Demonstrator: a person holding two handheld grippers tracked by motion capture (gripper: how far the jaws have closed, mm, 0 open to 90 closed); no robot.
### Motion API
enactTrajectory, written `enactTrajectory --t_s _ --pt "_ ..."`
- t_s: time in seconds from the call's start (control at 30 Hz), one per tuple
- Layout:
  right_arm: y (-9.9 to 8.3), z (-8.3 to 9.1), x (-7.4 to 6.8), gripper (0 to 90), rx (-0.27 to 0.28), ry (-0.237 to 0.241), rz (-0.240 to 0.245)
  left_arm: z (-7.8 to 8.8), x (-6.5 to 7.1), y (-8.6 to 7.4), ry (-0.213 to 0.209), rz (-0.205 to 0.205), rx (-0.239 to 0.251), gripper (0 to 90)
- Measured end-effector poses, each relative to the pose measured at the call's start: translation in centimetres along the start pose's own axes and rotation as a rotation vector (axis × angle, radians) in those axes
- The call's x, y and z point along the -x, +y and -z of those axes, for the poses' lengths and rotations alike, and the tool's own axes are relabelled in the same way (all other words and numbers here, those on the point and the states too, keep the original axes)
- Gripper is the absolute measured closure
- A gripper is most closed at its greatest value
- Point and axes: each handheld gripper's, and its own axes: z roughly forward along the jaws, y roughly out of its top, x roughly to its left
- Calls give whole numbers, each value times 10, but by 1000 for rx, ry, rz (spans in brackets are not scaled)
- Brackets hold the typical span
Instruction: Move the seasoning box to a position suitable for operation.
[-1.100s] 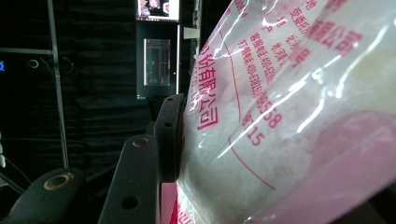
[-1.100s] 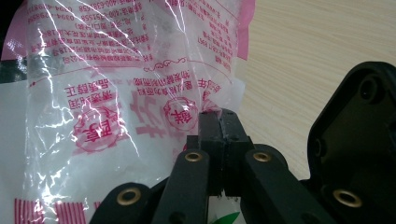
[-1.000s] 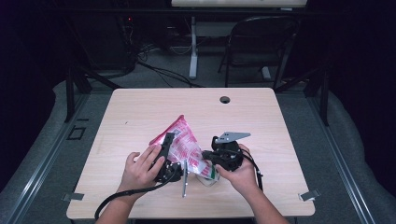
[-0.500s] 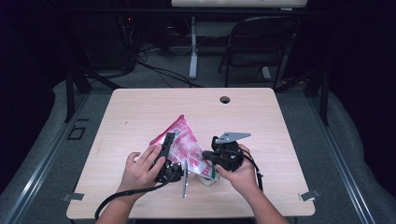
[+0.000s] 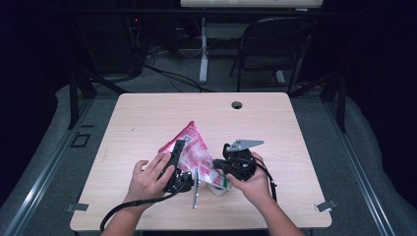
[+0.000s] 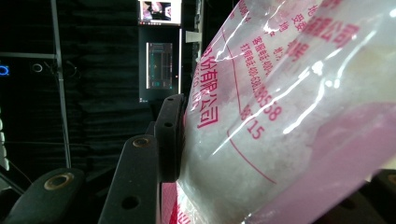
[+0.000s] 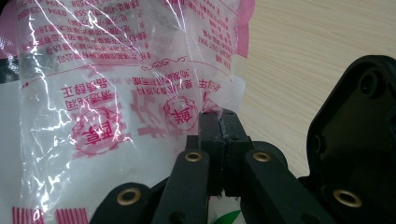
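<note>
From above, a person's two hands meet over a light wooden table, each working a black two-finger gripper on a clear plastic bag printed in pink and red and filled with white grains. The left gripper rises along the bag's left flank, its fingers pointing away from the person, while the bag leans up to a peak just beyond them. The right gripper, topped by a grey three-cornered plate, comes at the bag's lower right corner from the right. A slim metal rod-like tool lies on the table just short of the left gripper's body, between the two hands. A round black grommet hole sits well beyond both grippers near the table's far edge.

Along the left gripper, one black finger presses flat against the bag, whose clear film and red lettering bulge to the right of it; the other finger is hidden behind the bag, so the fingers stand apart with the filled bag pinched between them. A lit monitor hangs in the dark room beyond the fingertip.

Along the right gripper, the two fingers are pressed tight together on a fold of the bag's thin film edge, nipped at their tips. The bag spreads up and to the left of the fingers; bare table shows to their right.
</note>
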Motion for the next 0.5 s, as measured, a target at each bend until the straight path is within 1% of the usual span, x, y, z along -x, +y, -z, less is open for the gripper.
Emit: enactTrajectory --t_s 0.2,0.4,0.5 --pt "0 0 0 898 3 0 -1 0 0 0 5 -2 4 629" --pt "-1 0 0 898 4 1 -7 1 0 1 -3 2 4 629" --pt "-1 1 0 898 -2 0 -3 1 -1 2 4 -5 8 629"
